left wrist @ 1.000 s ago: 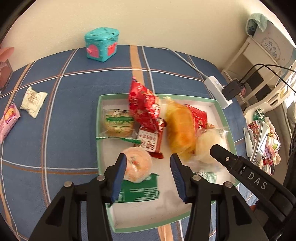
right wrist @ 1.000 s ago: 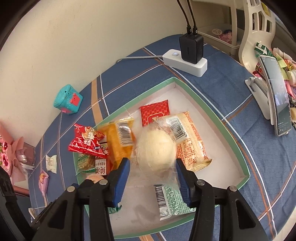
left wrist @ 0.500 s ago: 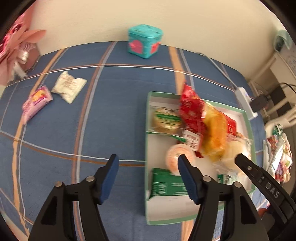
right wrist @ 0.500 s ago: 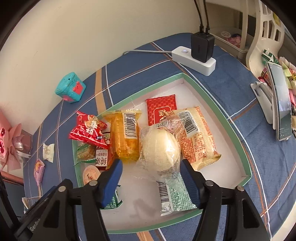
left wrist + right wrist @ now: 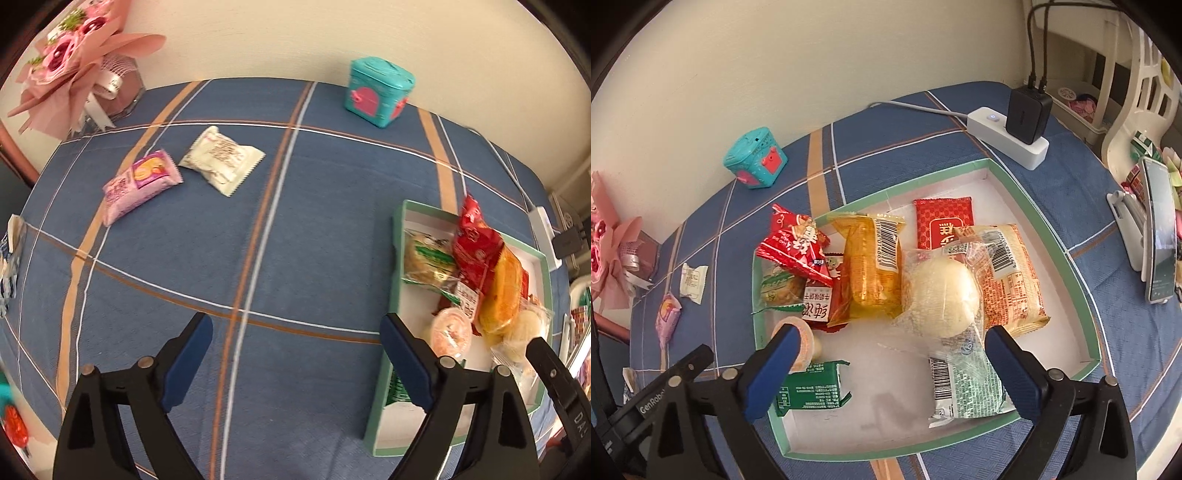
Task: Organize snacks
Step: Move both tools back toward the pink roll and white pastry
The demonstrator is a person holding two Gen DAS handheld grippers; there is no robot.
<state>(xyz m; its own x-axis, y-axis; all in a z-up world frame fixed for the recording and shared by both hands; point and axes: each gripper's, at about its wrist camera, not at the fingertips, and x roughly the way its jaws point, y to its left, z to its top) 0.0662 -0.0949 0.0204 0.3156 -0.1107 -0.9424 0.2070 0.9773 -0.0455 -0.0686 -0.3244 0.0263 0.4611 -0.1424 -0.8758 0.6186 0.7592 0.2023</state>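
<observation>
A green-rimmed white tray (image 5: 1039,218) holds several snacks: a red bag (image 5: 796,251), a yellow cake pack (image 5: 871,269), a white bun in clear wrap (image 5: 942,291), an orange pack (image 5: 1012,280) and a green carton (image 5: 809,387). The tray (image 5: 382,376) shows at the right of the left wrist view. A pink packet (image 5: 140,184) and a white packet (image 5: 221,158) lie loose on the blue cloth. My left gripper (image 5: 295,358) is open and empty over bare cloth. My right gripper (image 5: 886,369) is open and empty above the tray's front.
A teal toy box (image 5: 378,90) stands by the wall. A pink bouquet (image 5: 70,62) is at the far left. A power strip with charger (image 5: 1012,136) lies behind the tray. A phone on a stand (image 5: 1160,236) is at the right. Another packet (image 5: 9,258) lies at the left edge.
My left gripper has swung left, away from the tray and over the bare cloth, and opened wider. My right gripper has drawn back a little and opened wider above the tray.
</observation>
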